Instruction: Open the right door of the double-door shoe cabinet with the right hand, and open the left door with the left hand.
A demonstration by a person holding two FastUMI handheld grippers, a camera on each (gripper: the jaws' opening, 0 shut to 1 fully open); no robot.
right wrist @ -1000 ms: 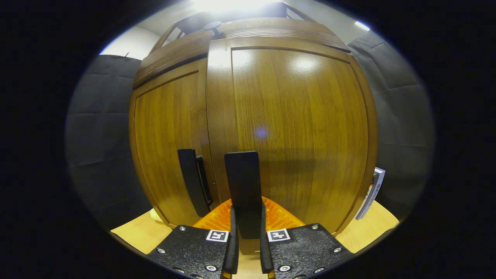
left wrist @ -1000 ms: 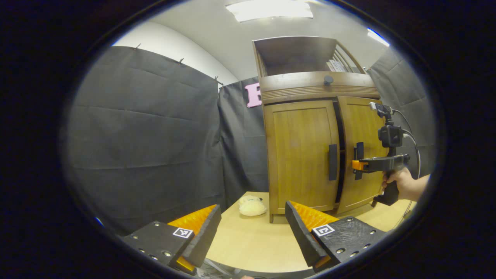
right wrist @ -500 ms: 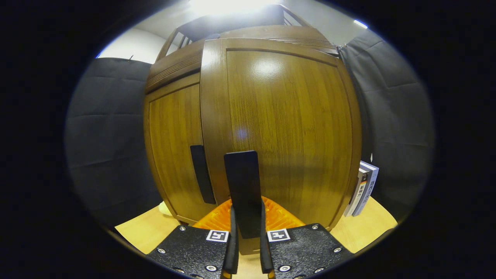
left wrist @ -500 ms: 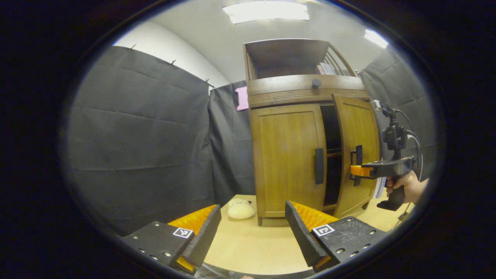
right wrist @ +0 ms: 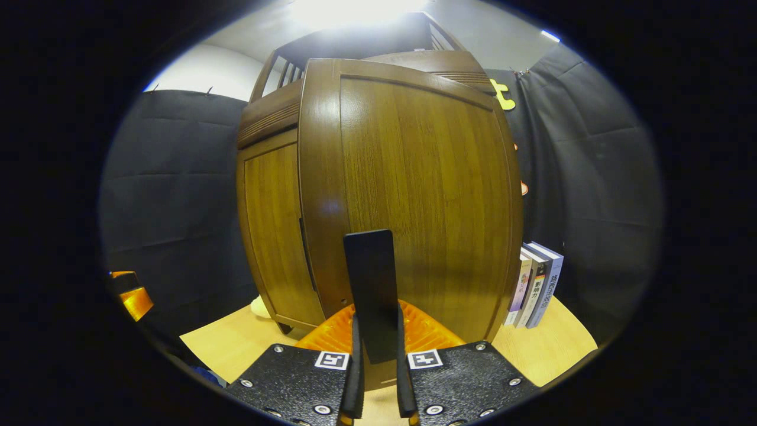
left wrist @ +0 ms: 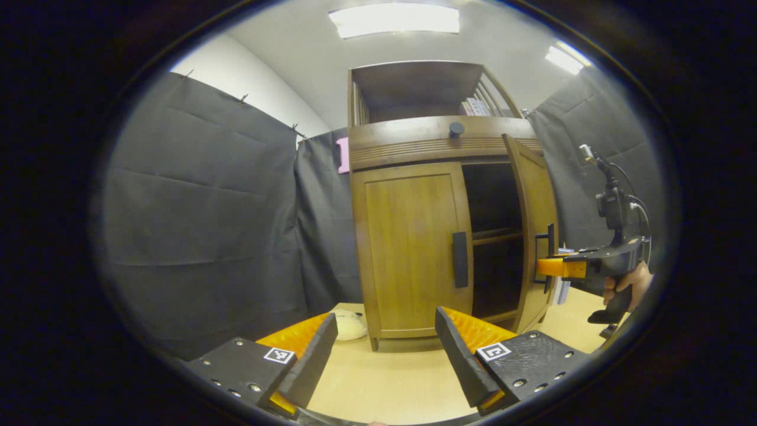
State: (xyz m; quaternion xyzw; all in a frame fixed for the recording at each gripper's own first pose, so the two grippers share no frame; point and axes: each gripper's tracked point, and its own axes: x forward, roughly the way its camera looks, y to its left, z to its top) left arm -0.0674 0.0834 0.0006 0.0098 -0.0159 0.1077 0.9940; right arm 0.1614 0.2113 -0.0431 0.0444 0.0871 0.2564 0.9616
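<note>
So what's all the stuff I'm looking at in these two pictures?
Shoe cabinet: one, brown wood, standing on the table.
Left door: one, brown, closed, black handle.
Right door: one, brown, swung open.
Right door handle: one, black, pinched between the right gripper's fingers.
Knob: one, dark, on the panel above the doors.
Books: a few, upright, right of the cabinet.
Soft cream thing: one, by the cabinet's left foot.
Table: one, light wood.
Left gripper: black and orange, open, short of the cabinet.
Right gripper: black and orange.
Hand: one, holding the right gripper.

brown wood-grain shoe cabinet [left wrist: 408, 248], black door handle [right wrist: 371, 293], pale tan table [left wrist: 390, 378]
</note>
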